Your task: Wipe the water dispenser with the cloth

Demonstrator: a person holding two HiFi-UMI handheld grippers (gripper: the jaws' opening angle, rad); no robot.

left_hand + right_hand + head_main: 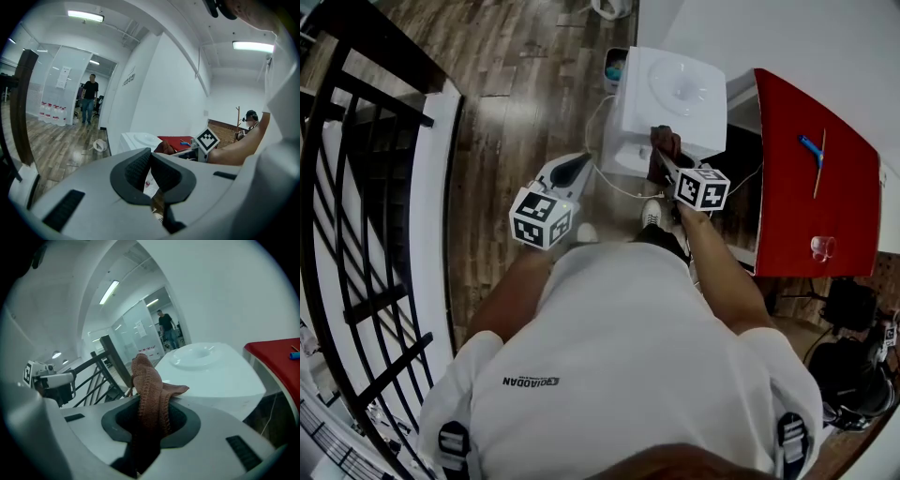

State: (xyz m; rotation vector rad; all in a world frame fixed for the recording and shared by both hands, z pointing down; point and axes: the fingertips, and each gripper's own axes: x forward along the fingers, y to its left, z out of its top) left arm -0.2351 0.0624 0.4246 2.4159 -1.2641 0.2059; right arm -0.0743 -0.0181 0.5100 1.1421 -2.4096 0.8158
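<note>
The right gripper (151,417) has its jaws closed tight on a brown cloth (148,380). The cloth bunches between the pads and sticks up past the fingertips, with one fold lying over toward the white water dispenser (213,369). From the head view, the right gripper (667,164) presses the cloth (666,143) to the near top edge of the water dispenser (675,89), just above its front recess.

The left gripper (151,158) has its jaws together at the tips, with nothing between them. In the head view the left gripper (578,166) hangs in the air over the wooden floor (516,84), near the dispenser's left side and apart from it.

The dispenser stands against a white wall. A red table (811,202) is beside it on the right. On the table lie a blue pen (810,148) and a clear cup (822,247), well apart from each other. A black railing (356,197) runs along the left. Far down the room, a person (88,98) stands on the floor near a glass wall.
</note>
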